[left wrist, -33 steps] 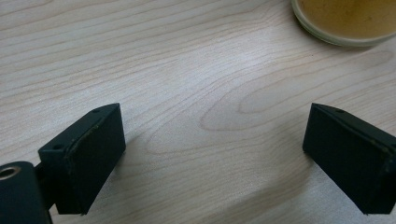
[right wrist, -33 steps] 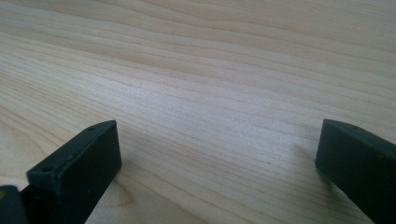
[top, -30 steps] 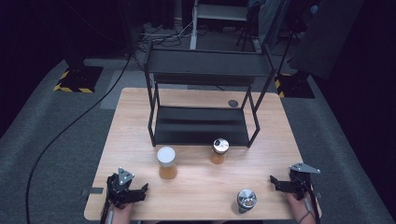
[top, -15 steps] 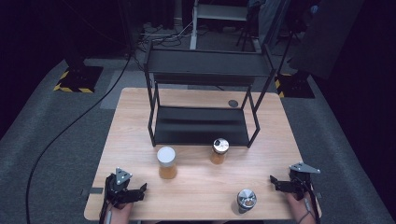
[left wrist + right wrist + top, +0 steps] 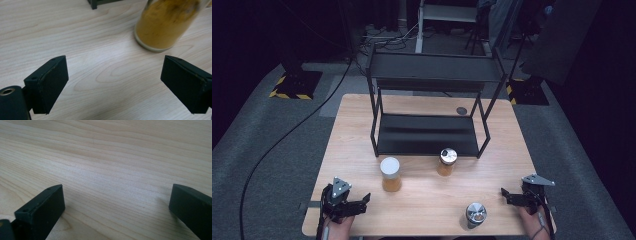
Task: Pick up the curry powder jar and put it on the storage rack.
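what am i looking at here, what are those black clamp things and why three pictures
A person sits at a wooden table with a two-jaw tool in each hand. The left hand-held gripper and the right hand-held gripper show from the high view, a fixed camera above. The other two pictures come from cameras riding on each tool, looking along its own black jaws.

On the table stand a black two-level rack, a white-lidded jar of orange powder, a smaller spice jar and a metal-lidded jar near the front edge.

Nothing is held: both pairs of jaws stand open over bare wood, though the left ones have just been closing a little.
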The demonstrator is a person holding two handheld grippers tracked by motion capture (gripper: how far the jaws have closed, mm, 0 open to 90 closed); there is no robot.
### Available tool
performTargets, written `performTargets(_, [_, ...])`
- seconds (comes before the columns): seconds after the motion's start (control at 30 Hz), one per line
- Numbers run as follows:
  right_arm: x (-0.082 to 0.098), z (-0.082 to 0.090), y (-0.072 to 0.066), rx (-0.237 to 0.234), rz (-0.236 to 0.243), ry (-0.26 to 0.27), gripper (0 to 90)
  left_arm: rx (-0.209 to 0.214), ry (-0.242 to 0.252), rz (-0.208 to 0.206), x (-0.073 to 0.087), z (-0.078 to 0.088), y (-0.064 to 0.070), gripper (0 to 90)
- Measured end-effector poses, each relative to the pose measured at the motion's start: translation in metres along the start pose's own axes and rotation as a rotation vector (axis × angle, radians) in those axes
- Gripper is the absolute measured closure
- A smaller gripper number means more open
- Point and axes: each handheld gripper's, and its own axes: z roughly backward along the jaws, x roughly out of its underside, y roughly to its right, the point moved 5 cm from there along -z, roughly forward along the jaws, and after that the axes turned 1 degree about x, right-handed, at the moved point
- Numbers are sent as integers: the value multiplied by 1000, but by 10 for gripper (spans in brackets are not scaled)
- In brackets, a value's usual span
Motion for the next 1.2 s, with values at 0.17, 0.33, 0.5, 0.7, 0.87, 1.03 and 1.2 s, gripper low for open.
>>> performTargets(0.17, [0,0,0,-4,3,0,0,14,12,-32,-8,6,8,89])
performTargets(0.33, [0,0,0,-8,8,0,1,33,52,-48,-18,15,17,93])
performTargets(0.5, [0,0,1,-10,9,0,1,64,68,-61,-26,19,23,92])
performTargets(0.7, [0,0,1,-12,10,0,1,75,91,-65,-32,22,27,92])
performTargets(0.87, [0,0,1,-12,11,0,1,82,101,-64,-37,22,27,92])
performTargets(1.03, [0,0,0,-11,10,0,1,100,118,-68,-43,18,28,92])
performTargets(1.2, [0,0,0,-8,7,0,1,120,132,-70,-50,13,28,94])
